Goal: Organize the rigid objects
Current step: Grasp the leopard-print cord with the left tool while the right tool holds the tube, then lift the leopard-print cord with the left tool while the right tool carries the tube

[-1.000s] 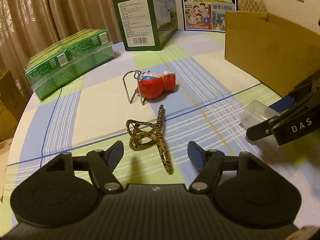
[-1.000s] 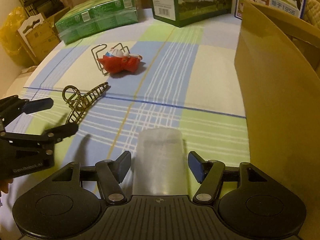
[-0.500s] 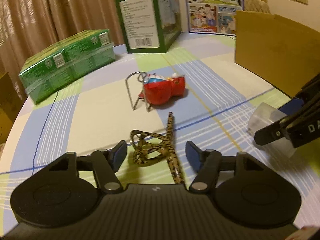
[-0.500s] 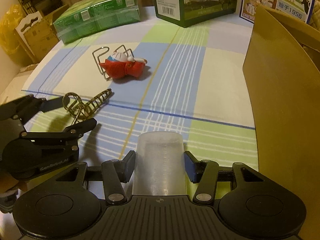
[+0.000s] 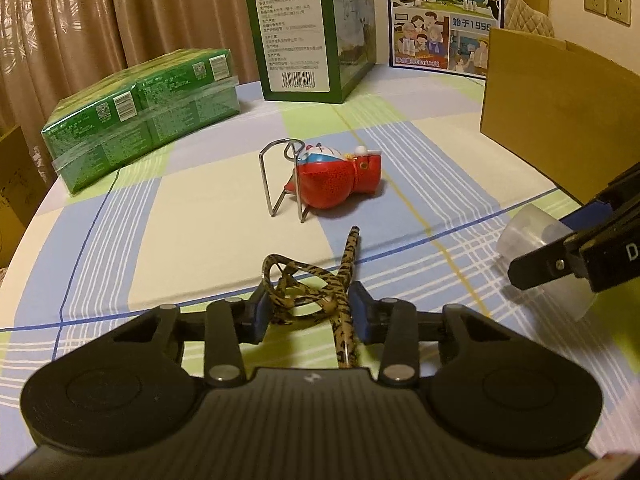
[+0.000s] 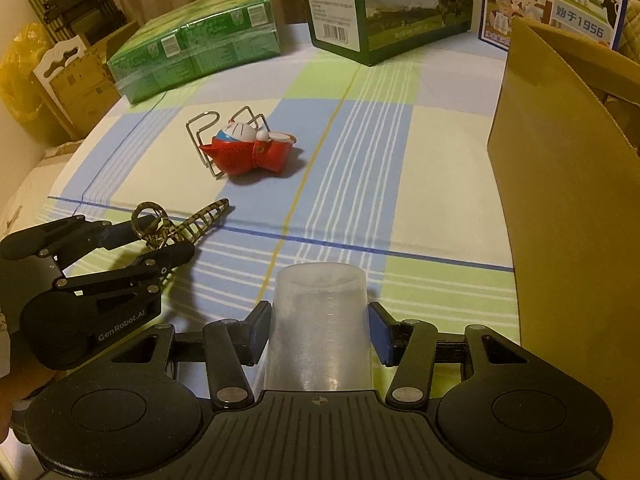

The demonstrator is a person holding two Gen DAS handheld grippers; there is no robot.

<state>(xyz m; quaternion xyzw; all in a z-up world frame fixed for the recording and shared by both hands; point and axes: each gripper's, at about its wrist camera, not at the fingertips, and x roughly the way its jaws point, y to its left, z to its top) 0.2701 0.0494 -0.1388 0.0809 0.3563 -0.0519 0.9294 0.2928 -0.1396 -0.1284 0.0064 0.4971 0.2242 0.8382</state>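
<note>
Both grippers are closed on something: my left gripper (image 5: 310,312) pinches the leopard-print hair clip (image 5: 316,284) low on the checked tablecloth (image 5: 200,200), and my right gripper (image 6: 318,332) clamps the translucent measuring cup (image 6: 320,324). Only the right wrist view shows the cup's graduation marks. Right of the cup, the cardboard box (image 6: 560,208) wall stands near; the red toy figure (image 6: 248,152) lies well ahead.

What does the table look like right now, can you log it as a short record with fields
left gripper: closed around leopard-print hair clip
right gripper: clamped on translucent cup
red toy: lying on its side by a wire stand
cardboard box: right of cup
green cartons: far left
table: checked cloth
</note>
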